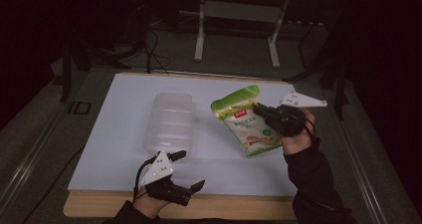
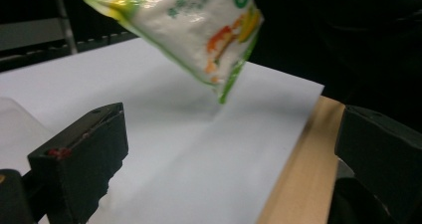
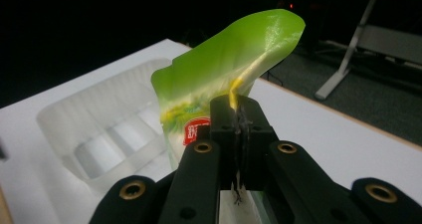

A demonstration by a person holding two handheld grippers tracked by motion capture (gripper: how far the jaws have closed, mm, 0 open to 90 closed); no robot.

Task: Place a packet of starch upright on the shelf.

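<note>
While gripped, pouch [image 1: 247, 121] tilts; top up-left

Right gripper [image 1: 263, 112] was raised at the table's right side, jaws clamped together on the pouch [image 1: 245, 120], forearm angled up from bottom right. Left gripper [image 1: 191, 170] sat low at the near edge, jaws spread wide, nothing between them.

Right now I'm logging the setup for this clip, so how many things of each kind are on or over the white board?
Snack pouch: 1, held off the board by the right hand-held gripper
Clear plastic container: 1
Hand-held grippers: 2, counting the left hand-held gripper, empty with jaws apart
Total: 4
</note>
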